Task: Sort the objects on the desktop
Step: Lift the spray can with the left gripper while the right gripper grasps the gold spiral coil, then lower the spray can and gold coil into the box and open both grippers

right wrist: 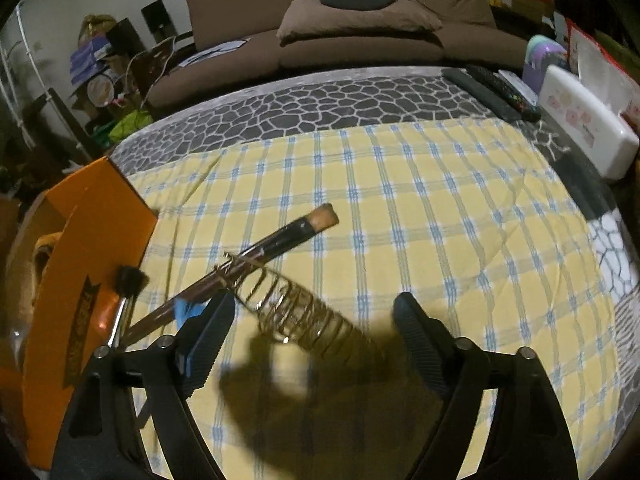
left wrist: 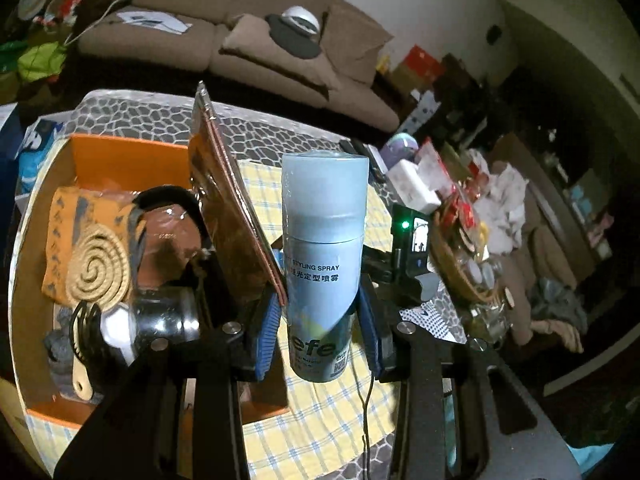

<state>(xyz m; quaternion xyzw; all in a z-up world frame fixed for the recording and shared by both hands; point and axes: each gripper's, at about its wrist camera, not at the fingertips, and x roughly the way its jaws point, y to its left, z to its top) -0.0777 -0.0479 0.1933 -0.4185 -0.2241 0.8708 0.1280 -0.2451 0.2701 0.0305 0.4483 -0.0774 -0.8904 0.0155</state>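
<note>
Brown sofa with cushion, white tissue box, remote controls, yellow checked cloth

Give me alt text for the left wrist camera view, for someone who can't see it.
The left gripper is shut on an upright pale blue styling spray can, held above a yellow checked cloth. To its left, an open orange box holds a mosquito coil, a glass pot and other items.

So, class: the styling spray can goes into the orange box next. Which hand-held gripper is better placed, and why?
Left. The left hand-held gripper already clamps the spray can, beside the orange box. The right hand-held gripper is open over the cloth, near a brush.
</note>
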